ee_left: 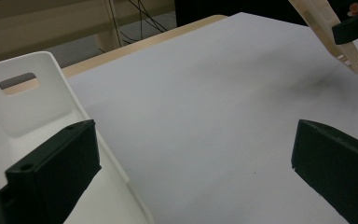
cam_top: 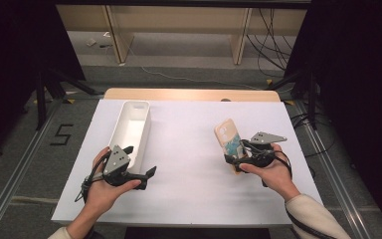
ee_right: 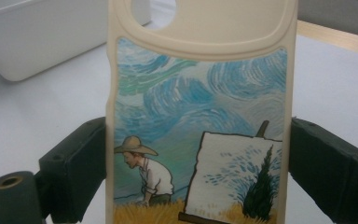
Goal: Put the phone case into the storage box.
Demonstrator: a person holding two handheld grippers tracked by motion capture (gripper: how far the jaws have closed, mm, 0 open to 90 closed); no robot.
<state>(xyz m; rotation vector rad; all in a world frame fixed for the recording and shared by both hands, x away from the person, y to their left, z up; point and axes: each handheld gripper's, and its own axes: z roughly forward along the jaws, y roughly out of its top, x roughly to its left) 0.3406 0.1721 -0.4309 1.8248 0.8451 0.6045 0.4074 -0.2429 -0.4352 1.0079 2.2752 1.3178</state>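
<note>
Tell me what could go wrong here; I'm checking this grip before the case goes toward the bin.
1. The right hand-held gripper clamps the phone case only by its side edges near the bottom, so the long free end might twist or slip out.
2. In the left gripper view, one jaw of the open left hand-held gripper sits over the white bin, so it could nudge the bin or block the way in.

Bin (cam_top: 129,130): on table (cam_top: 189,149), left half
Phone case (cam_top: 229,139): right of bin, well apart
Left gripper (cam_top: 146,174): just beside bin's near end
</note>
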